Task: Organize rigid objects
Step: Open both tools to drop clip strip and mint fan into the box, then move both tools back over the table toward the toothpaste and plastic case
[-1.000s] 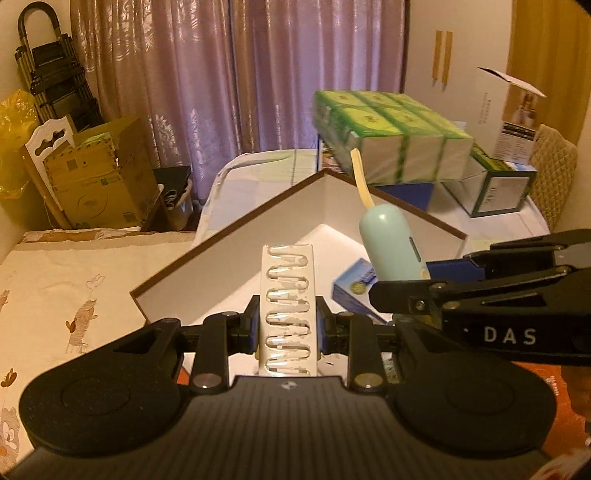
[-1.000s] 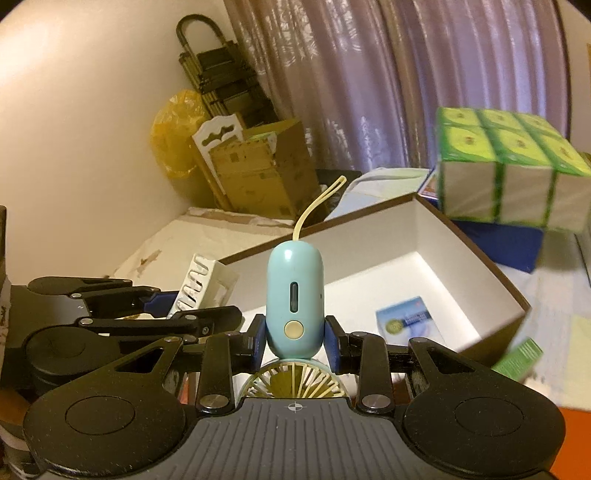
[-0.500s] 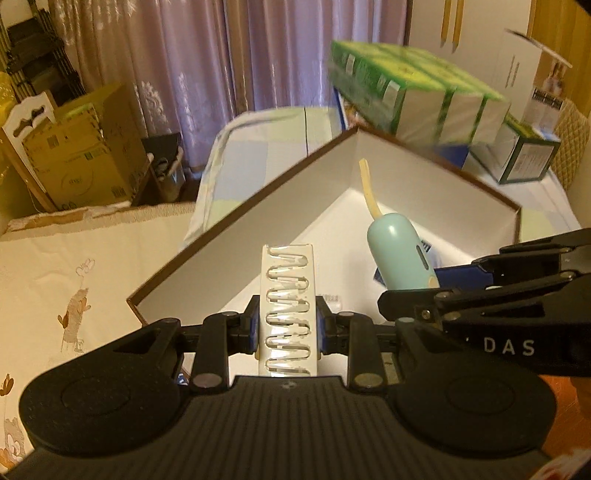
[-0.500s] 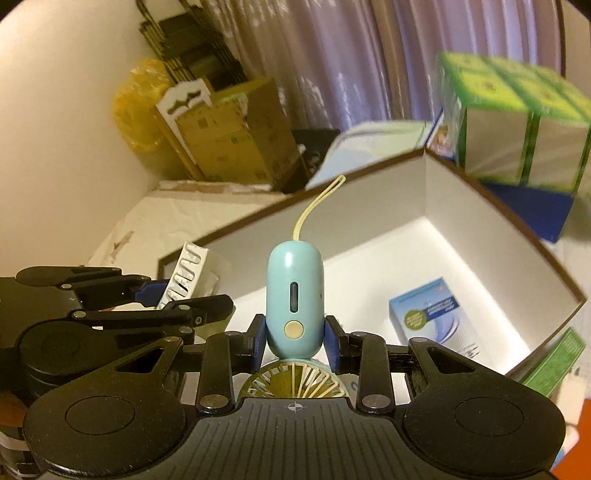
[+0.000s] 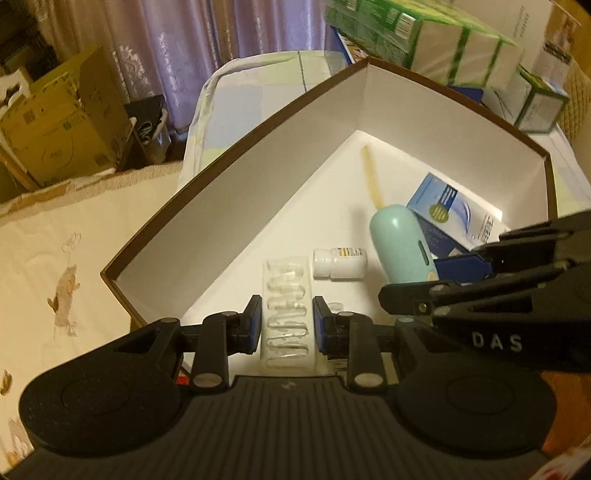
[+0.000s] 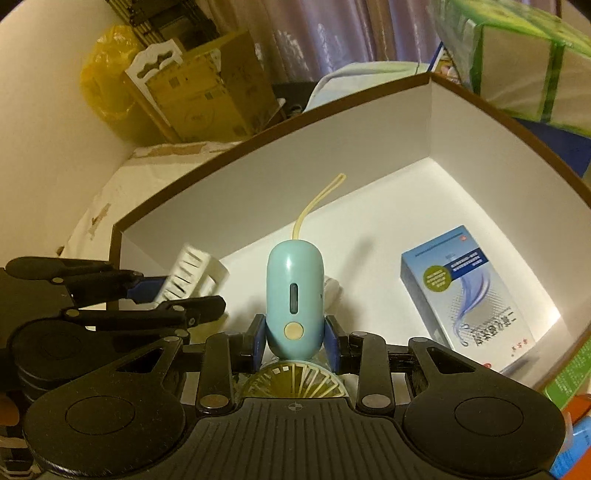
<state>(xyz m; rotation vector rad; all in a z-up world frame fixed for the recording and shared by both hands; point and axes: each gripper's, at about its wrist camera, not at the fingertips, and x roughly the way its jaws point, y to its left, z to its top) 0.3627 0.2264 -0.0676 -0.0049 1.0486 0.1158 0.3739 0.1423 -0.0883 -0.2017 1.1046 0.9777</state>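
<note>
My left gripper [image 5: 287, 314] is shut on a clear blister pack [image 5: 286, 317] and holds it over the near left floor of the open white box [image 5: 236, 206]. My right gripper [image 6: 295, 334] is shut on a pale blue handheld fan [image 6: 294, 295] with a yellow strap, also inside the box [image 6: 258, 184]. The fan [image 5: 400, 247] and right gripper [image 5: 439, 273] show at the right of the left wrist view. The blister pack [image 6: 186, 273] and left gripper [image 6: 147, 295] show at the left of the right wrist view. A small white bottle [image 5: 340, 262] and a blue-white carton [image 6: 469, 291] lie in the box.
Green-banded packs [image 5: 424, 33] are stacked behind the box, with another carton [image 5: 539, 103] at the right. Cardboard boxes [image 5: 62, 114] and a yellow bag [image 6: 103, 85] stand at the far left by the curtain. A cream printed cloth [image 5: 55, 258] covers the surface left of the box.
Both grippers have moved forward and down into the box with their loads. The white bottle on the box floor has come into view.
</note>
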